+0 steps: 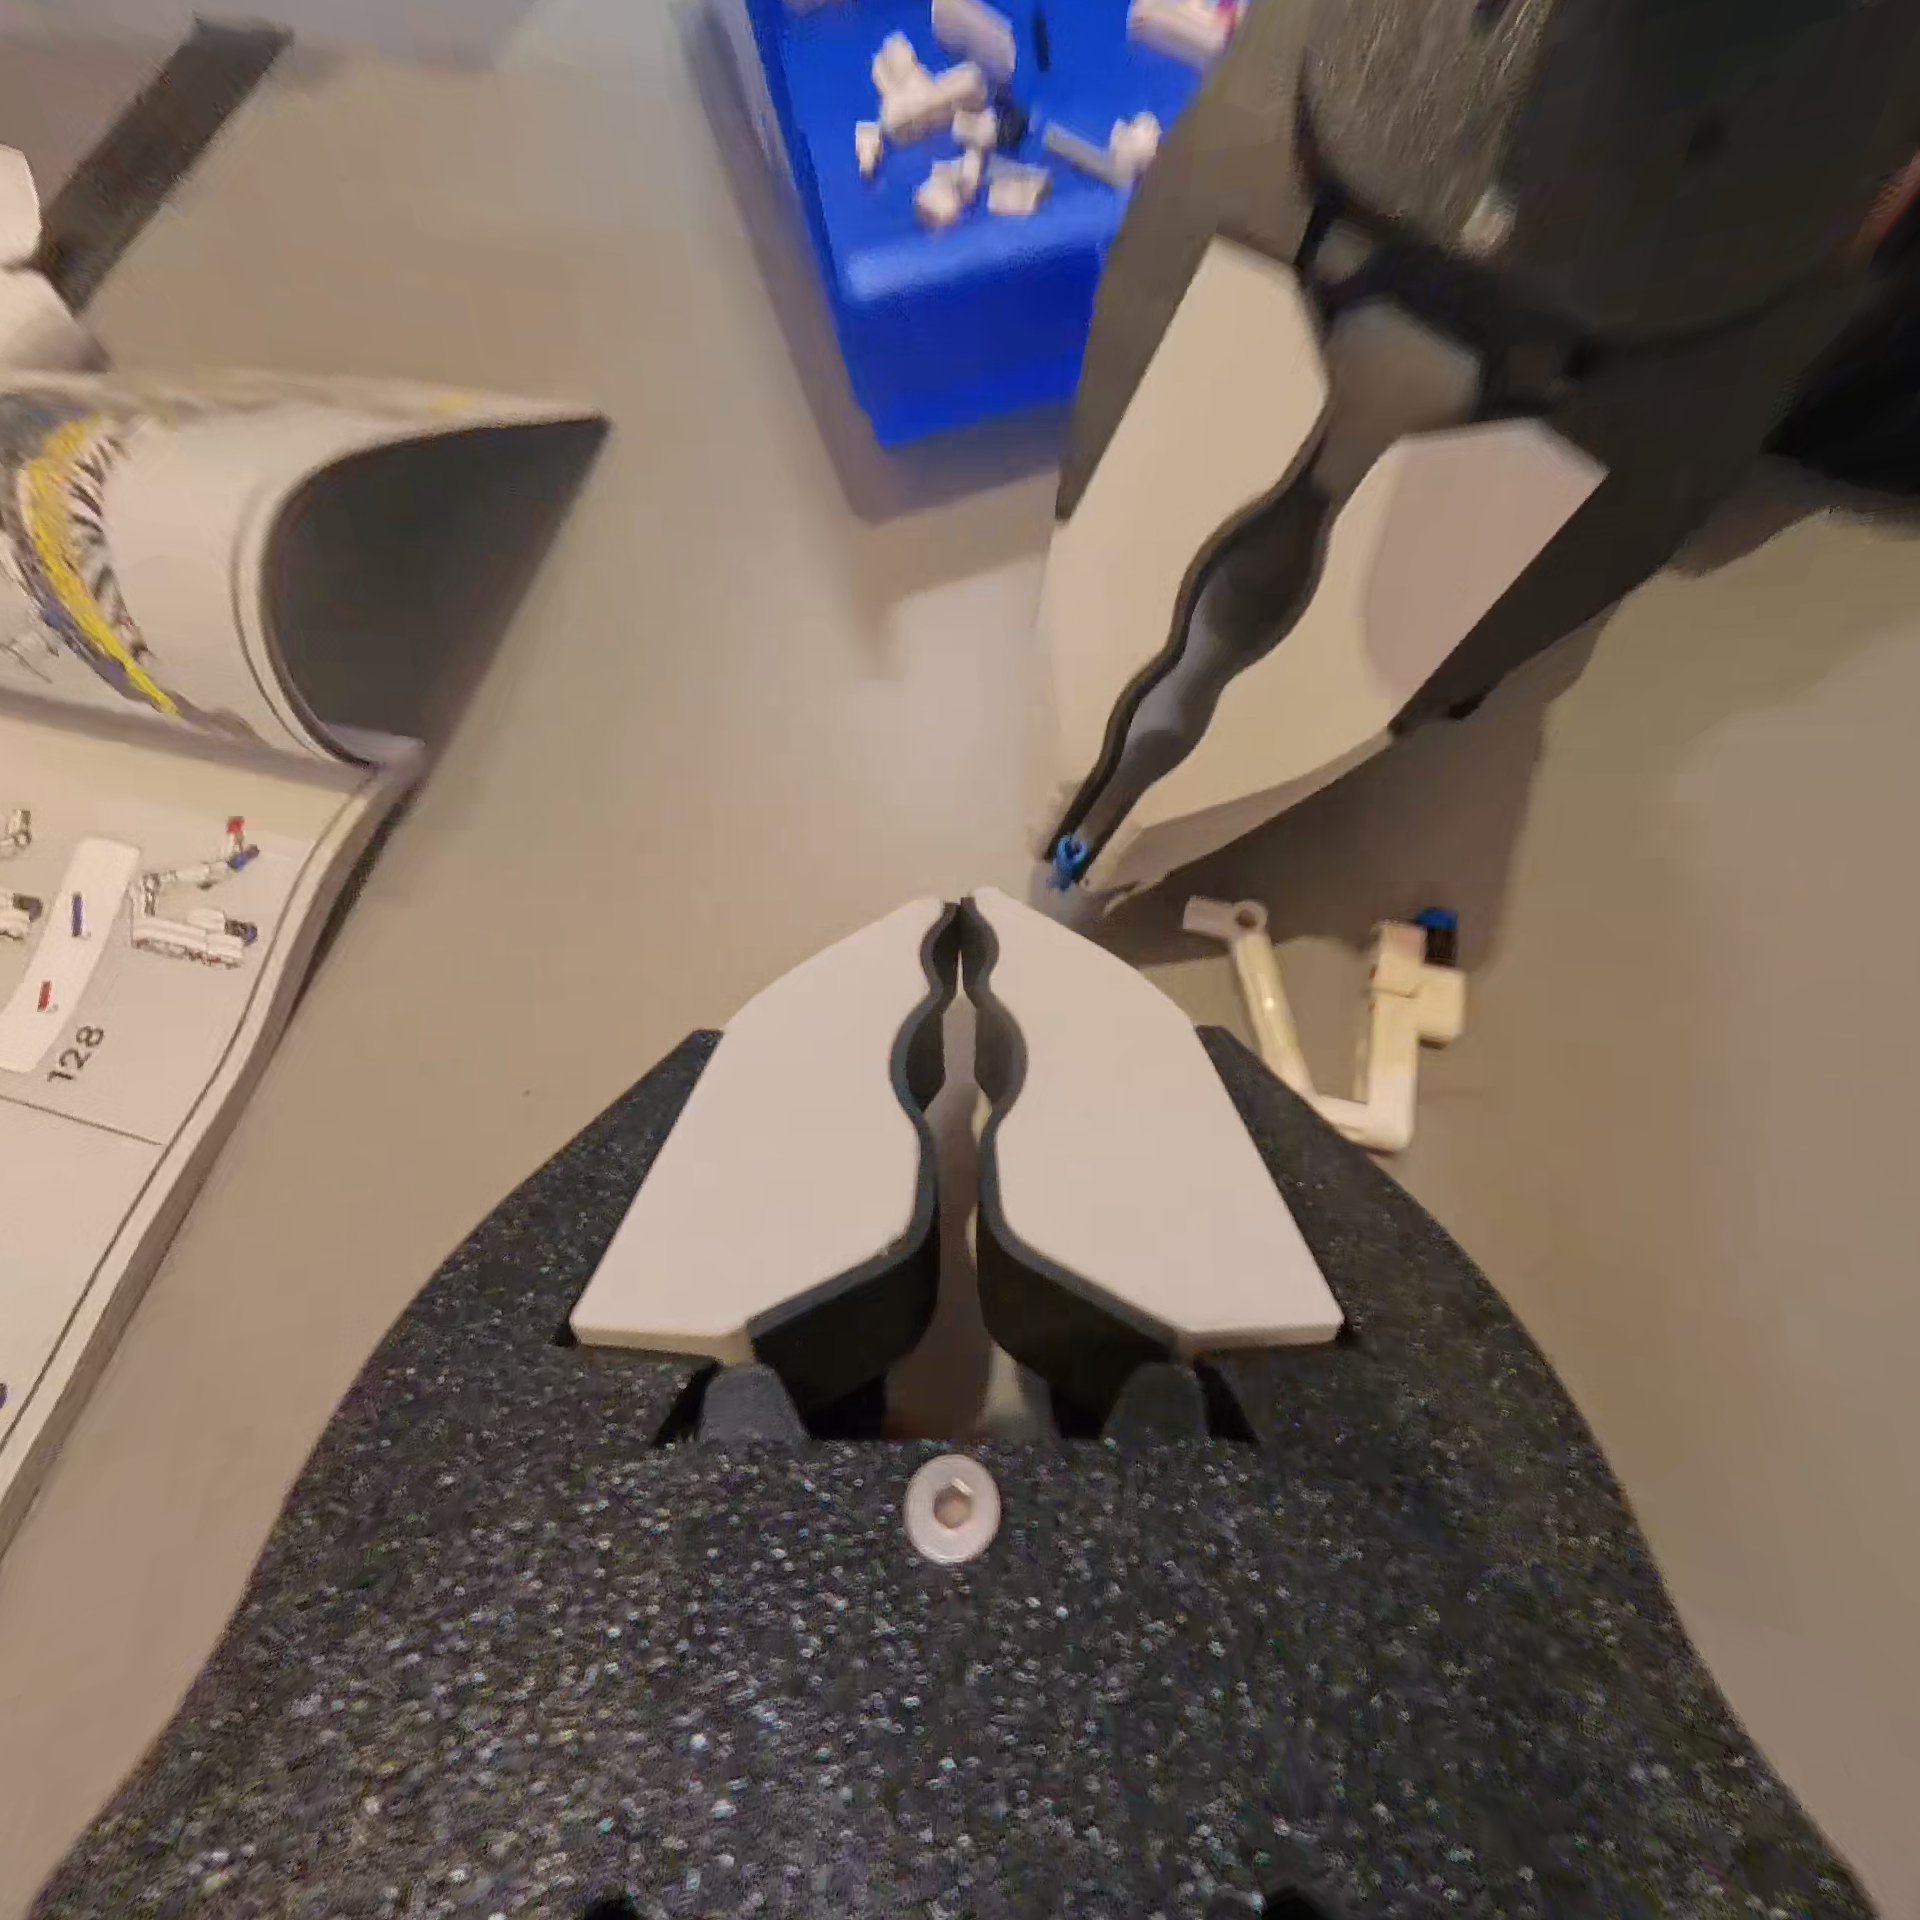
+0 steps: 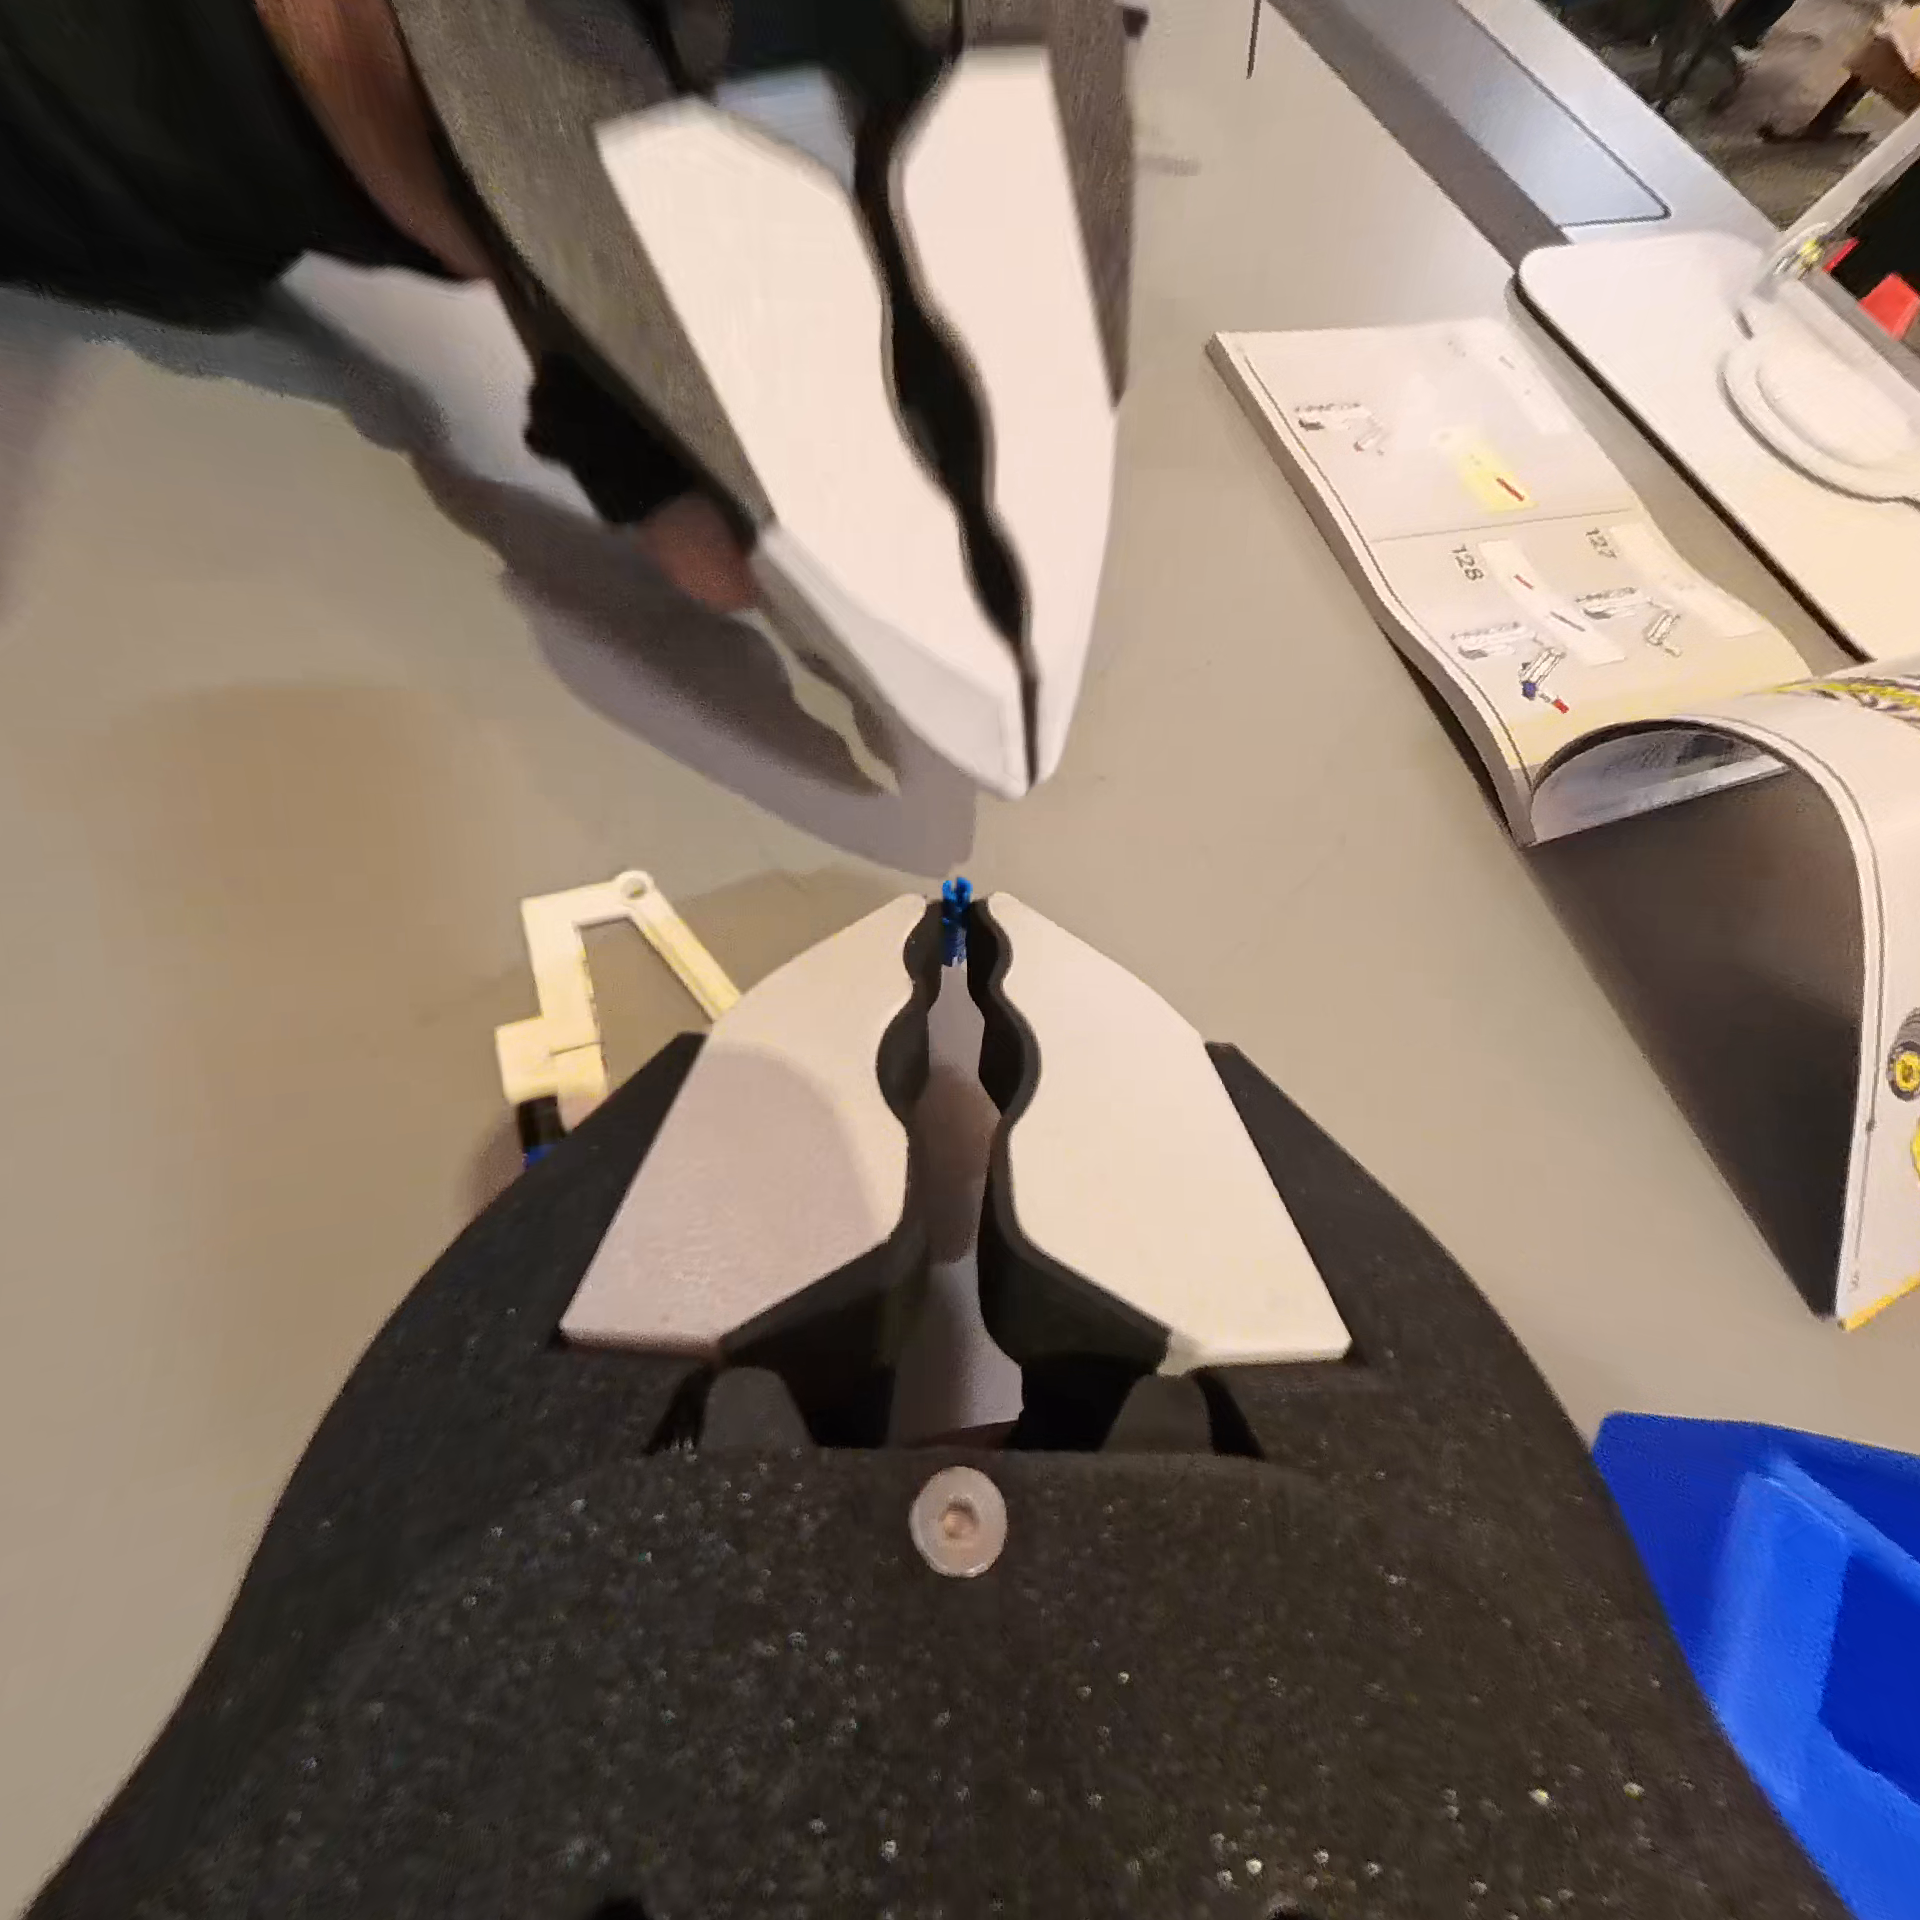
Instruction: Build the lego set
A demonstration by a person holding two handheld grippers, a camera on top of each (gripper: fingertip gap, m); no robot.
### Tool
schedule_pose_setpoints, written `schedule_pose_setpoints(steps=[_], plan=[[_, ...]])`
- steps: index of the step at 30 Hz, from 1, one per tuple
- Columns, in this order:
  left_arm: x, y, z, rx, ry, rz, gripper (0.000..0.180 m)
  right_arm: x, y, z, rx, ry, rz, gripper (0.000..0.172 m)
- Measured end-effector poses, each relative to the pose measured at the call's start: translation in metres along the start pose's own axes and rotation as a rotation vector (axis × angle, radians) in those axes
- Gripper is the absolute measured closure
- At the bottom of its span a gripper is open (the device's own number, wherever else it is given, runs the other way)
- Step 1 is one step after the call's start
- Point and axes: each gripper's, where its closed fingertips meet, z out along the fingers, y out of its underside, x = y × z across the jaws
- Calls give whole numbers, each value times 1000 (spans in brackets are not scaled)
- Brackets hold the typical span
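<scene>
Beside an open printed booklet [image 2: 1496,582], right tool [image 2: 956,914] clamped on blue pin [image 2: 954,925], left tool [image 1: 961,914] shut, bare.

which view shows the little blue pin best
The right wrist view: the blue pin sits centred and close, pinched at the tip of the right tool. The left wrist view shows it only as a small blue speck, farther off.

The open booklet [image 1: 125,1091] carries small printed numbers beside the building drawings on its page. No other writing can be made out.
</scene>
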Motion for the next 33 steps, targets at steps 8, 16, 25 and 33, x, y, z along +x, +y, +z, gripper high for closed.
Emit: schedule_pose_setpoints(steps=[8, 16, 25, 33], plan=[[0, 11, 12, -36, 8, -58, 178, 4, -4, -3, 42, -48, 96, 167], [13, 1, 7, 47, 129, -50, 169, 4, -14, -12, 140, -120, 193, 167], [25, -20, 3, 190, 153, 23, 167, 6, -34, -23, 308, -174, 320, 167], [27, -25, 1, 228, 160, 10, 176, 2, -37, -25, 328, -205, 337, 167]])
